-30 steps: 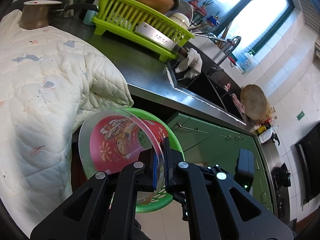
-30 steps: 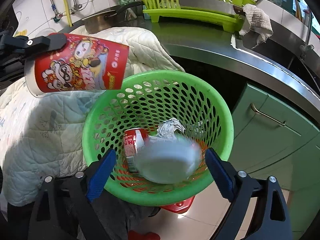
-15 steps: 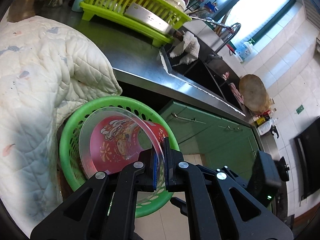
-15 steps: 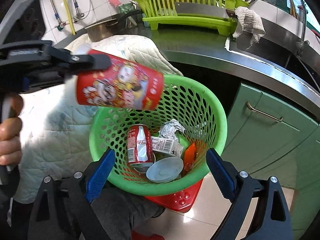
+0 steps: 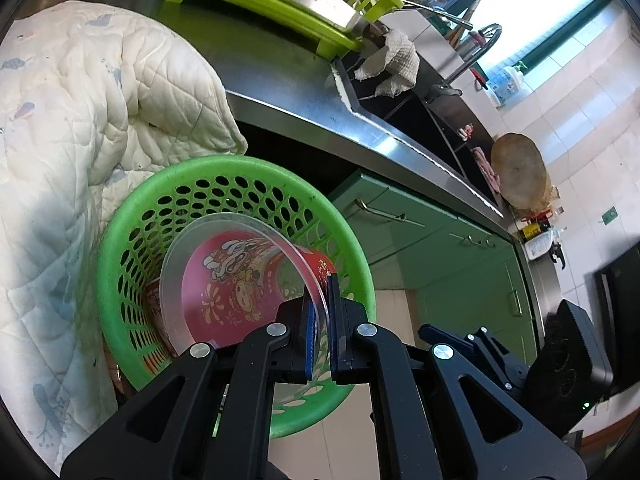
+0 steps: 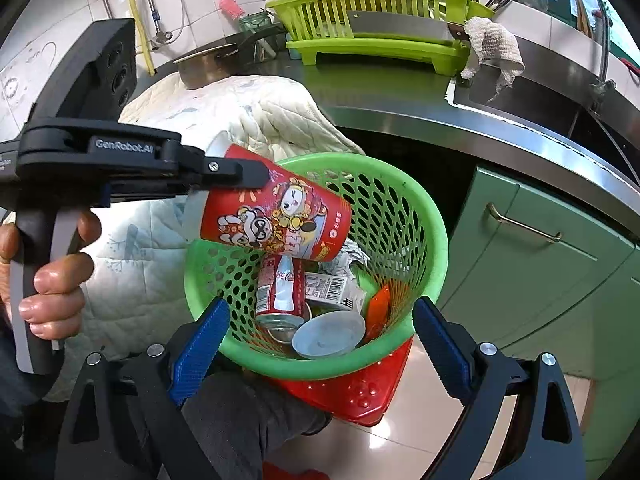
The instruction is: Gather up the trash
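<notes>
A red printed plastic cup [image 6: 276, 220] hangs tilted over the green mesh basket [image 6: 404, 216], its bottom dipping past the rim. My left gripper [image 5: 322, 320] is shut on the cup's clear rim [image 5: 240, 280]; the same gripper [image 6: 240, 168] shows from the side in the right wrist view, held by a hand [image 6: 52, 280]. In the basket [image 5: 132, 240] lie a red soda can [image 6: 280, 288], a round white lid [image 6: 328, 336], crumpled paper [image 6: 352, 252] and a labelled wrapper [image 6: 332, 288]. My right gripper [image 6: 320, 344] stands open, its blue pads either side of the basket's near rim.
A white quilted blanket [image 5: 80, 120] drapes left of the basket. Behind runs a steel counter [image 6: 400, 96] with a lime dish rack [image 6: 380, 12], a rag [image 6: 492, 48] and a sink. Green cabinet doors [image 6: 540, 248] stand at right. A red stool [image 6: 360, 392] sits under the basket.
My left gripper has carried the cup rightward and down, from beside the basket to over its mouth. A white lid that was falling has settled in the basket. My right gripper barely moved.
</notes>
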### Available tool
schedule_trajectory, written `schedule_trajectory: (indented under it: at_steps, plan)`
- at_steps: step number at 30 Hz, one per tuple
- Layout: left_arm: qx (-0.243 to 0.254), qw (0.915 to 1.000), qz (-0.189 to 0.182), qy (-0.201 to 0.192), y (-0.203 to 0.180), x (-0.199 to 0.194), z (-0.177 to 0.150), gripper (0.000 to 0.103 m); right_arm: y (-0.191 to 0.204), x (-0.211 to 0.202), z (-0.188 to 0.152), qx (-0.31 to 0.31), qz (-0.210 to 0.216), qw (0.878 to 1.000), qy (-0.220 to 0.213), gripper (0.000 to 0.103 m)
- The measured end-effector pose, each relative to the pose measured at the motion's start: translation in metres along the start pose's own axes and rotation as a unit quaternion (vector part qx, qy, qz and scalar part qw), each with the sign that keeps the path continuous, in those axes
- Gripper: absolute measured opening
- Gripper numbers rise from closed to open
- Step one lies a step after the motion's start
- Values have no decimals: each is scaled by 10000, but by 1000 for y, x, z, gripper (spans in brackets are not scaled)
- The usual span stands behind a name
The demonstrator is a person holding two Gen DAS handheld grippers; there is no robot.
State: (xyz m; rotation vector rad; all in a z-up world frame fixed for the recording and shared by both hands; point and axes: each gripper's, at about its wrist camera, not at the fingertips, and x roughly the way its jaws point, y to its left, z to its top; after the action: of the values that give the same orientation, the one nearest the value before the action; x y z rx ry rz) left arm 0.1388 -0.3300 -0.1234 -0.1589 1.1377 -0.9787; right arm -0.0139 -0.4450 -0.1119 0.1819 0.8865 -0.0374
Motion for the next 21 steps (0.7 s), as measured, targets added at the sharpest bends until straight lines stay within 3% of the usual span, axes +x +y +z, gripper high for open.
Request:
schedule_trajectory:
  at_steps: [16, 21]
  plan:
    - [-66, 9997, -34, 225, 5, 16, -3, 9, 1, 1, -2, 9, 5, 10000, 20, 90]
    - [-47, 9999, 14, 141, 5, 8, -3, 27, 3, 0, -2, 9, 9, 10000, 11, 90]
